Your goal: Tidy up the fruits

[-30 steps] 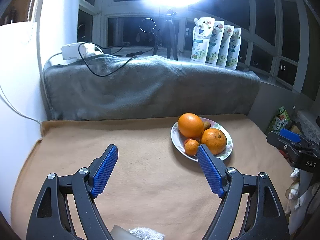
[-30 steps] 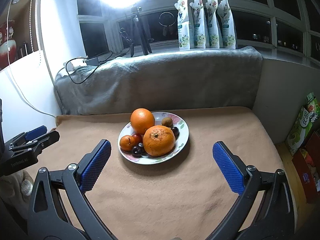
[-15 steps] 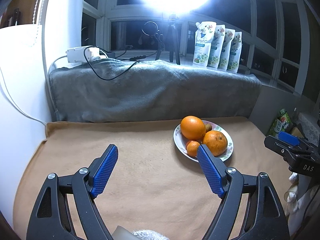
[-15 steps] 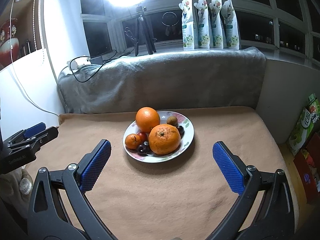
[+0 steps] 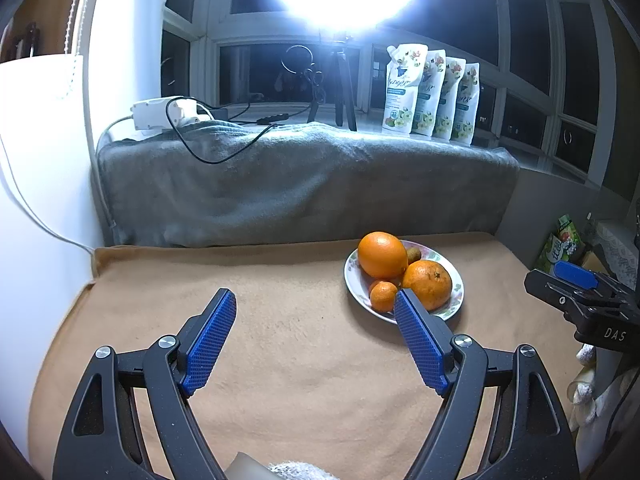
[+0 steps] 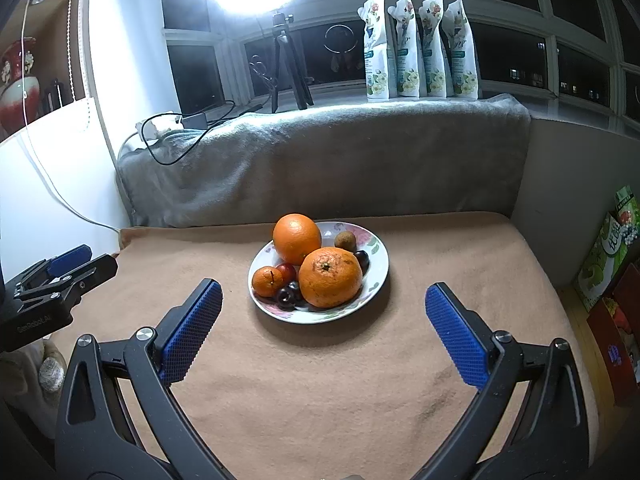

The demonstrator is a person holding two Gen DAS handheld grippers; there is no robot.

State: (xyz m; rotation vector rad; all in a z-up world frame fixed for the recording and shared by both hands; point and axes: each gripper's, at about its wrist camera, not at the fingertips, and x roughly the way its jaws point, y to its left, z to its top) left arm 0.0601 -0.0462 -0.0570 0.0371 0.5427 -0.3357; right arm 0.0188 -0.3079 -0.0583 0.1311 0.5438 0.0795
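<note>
All the fruit lay heaped on the flowered plate (image 6: 376, 276) near the back edge of the tan blanket (image 6: 340, 380): two big oranges (image 6: 297, 238), a small one (image 6: 267, 281), a brown fruit and dark cherries touching one another. Both the left gripper (image 5: 314, 342) and the right gripper (image 6: 322, 334) hung above the blanket with jaws wide apart, holding nothing. That fit either a finished pile or one awaiting sorting, so any grasp there would best pinch gently, lest a round fruit roll off.
</note>
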